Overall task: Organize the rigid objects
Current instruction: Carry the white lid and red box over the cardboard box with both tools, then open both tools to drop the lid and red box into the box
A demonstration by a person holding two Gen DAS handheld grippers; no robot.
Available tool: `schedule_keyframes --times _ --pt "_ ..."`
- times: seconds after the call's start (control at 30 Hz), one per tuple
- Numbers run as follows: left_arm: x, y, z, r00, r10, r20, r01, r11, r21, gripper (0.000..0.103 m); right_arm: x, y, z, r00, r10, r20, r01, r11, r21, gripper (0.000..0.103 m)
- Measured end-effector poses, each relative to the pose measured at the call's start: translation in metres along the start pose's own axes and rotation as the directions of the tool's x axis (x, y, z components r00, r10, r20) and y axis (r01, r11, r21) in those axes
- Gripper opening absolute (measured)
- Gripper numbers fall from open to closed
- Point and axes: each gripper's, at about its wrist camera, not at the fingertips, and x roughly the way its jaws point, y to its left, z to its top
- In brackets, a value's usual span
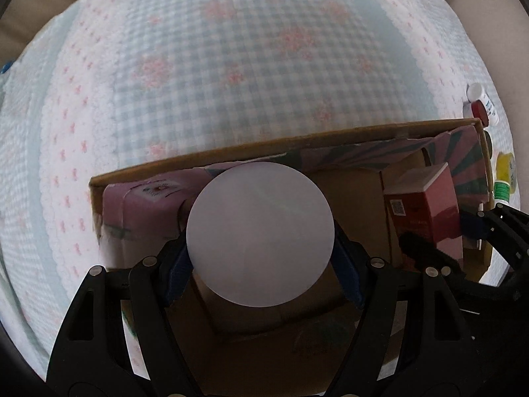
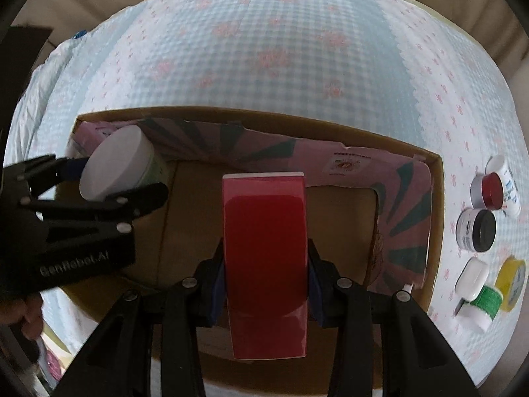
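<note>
**Two tools loaded, both over the box**

Left wrist: left tool (image 1: 261, 261) clamps a white round jar (image 1: 259, 233) by its sides, above the cardboard box (image 1: 231, 154). Jar looks stiff and smooth, likely light; the wall hold suits it.

Right wrist: right tool (image 2: 264, 278) is closed on a red carton (image 2: 264, 258), glossy, probably slippery and crushable. Loose jars (image 2: 479, 228) sit to its right on the checked cloth (image 2: 281, 49).

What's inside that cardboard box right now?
Over the cardboard box floor, the left gripper holds a white jar and the right gripper a red carton. They hide the floor beneath.
</note>
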Motion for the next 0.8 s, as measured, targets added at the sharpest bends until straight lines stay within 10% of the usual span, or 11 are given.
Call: schedule_keyframes --times 0.17,0.2,0.23,0.8 --pt "-0.01 -0.004 0.007 1.0 -0.019 0.007 0.02 1.0 -0.011 0.103 0.009 0.001 -0.005 1.0 0.002 -0.028 -0.004 0.998 -0.07 0.052" --pt "-0.011 -0.005 0.007 1.0 -0.026 0.007 0.026 1.0 -0.014 0.103 0.009 0.0 -0.007 1.0 0.008 -0.019 -0.009 0.997 -0.074 0.088" --pt "-0.011 -0.005 0.007 1.0 -0.025 0.006 0.026 1.0 -0.016 0.103 0.008 0.0 -0.01 1.0 0.018 0.001 -0.018 0.997 -0.077 0.103" --pt "-0.085 -0.003 -0.02 0.993 -0.014 0.117 0.021 0.998 -0.058 0.103 -0.029 0.003 -0.041 0.997 -0.002 0.073 0.009 0.996 -0.089 0.103"
